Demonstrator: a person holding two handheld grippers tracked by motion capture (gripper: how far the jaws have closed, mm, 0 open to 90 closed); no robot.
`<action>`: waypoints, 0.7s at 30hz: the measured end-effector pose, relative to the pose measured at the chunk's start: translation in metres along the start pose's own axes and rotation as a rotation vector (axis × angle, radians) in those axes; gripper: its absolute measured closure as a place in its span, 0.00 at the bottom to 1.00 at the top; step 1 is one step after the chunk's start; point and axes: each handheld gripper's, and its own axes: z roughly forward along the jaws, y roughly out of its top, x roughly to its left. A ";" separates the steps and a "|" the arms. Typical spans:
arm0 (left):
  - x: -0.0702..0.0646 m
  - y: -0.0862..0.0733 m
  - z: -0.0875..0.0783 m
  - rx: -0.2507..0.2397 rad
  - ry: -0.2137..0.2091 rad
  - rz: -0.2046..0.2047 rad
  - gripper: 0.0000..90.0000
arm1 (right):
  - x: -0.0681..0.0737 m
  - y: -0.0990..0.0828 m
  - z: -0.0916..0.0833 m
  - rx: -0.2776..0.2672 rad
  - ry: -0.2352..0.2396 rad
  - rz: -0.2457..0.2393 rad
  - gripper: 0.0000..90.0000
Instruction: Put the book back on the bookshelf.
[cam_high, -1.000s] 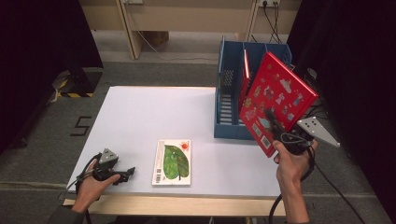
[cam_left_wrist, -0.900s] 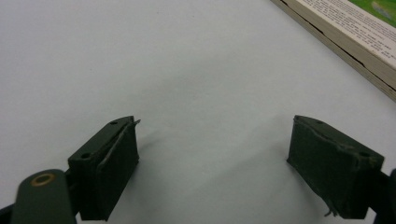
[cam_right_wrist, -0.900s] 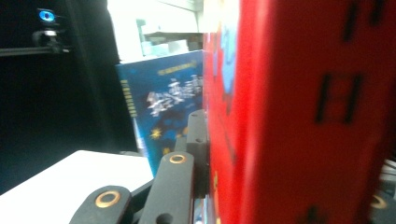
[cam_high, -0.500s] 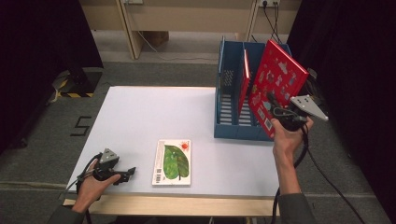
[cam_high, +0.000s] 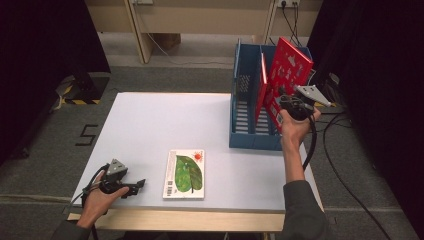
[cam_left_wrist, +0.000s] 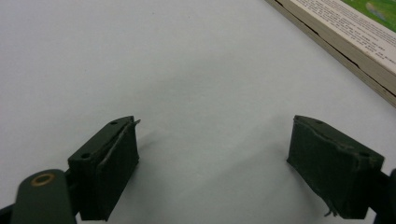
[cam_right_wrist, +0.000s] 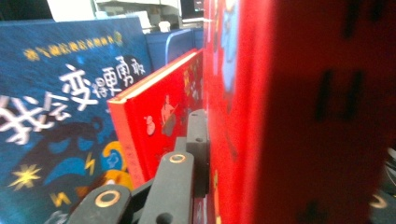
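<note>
The setting is an indoor recording or test room, not a home. A plain white table stands on grey carpet. Black curtains close off both sides. Black-and-yellow hazard tape and a dark mark lie on the floor to the left. Cables trail across the carpet on the right, and a wall socket sits at the back above a pale wooden frame.
</note>
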 end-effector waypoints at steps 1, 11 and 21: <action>0.000 0.000 0.000 -0.001 0.000 -0.001 0.17 | 0.001 -0.001 0.005 0.009 0.000 -0.003 0.89; 0.001 -0.001 -0.001 0.000 -0.002 -0.004 0.17 | -0.001 -0.008 0.037 0.061 -0.018 -0.011 0.89; 0.001 -0.001 -0.001 -0.003 -0.003 -0.009 0.17 | -0.001 -0.016 0.056 0.110 -0.030 0.001 0.89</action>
